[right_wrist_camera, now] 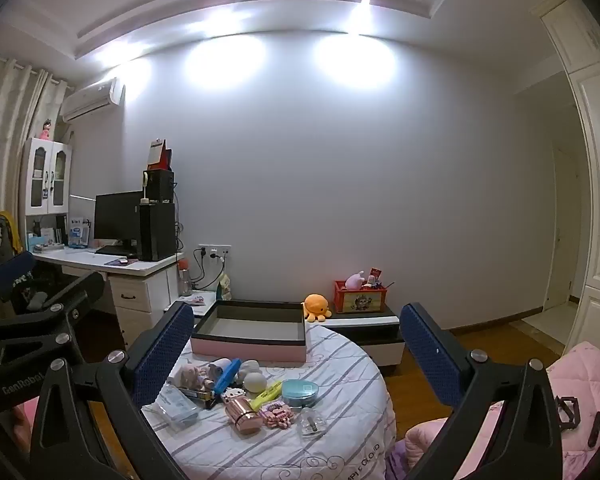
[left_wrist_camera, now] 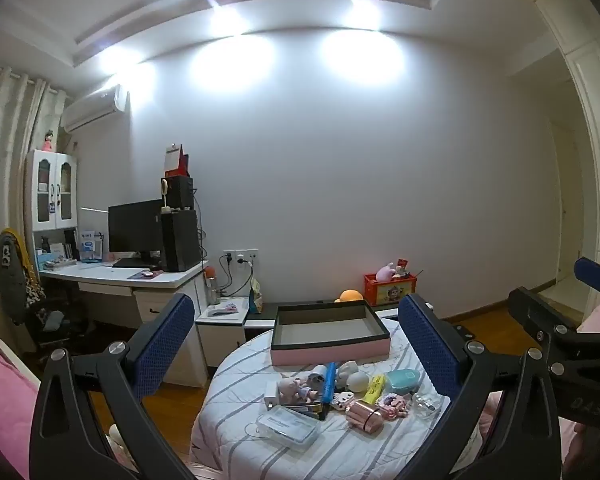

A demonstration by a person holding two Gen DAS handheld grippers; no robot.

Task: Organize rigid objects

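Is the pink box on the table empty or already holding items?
Empty: the pink box shows only bare grey floor; the small items lie outside it.

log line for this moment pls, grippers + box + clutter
left gripper: open, empty | right gripper: open, empty | pink box: empty, on round table | small items: piled before box, untouched

Home bedroom: desk (left_wrist_camera: 120, 276), wardrobe (right_wrist_camera: 596, 200)

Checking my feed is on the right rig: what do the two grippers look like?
Both match: left gripper and right gripper have black angular frames with silver bolts and blue dimpled pads on the fingers. White lettering marks each body. No cables or sleeves visible.
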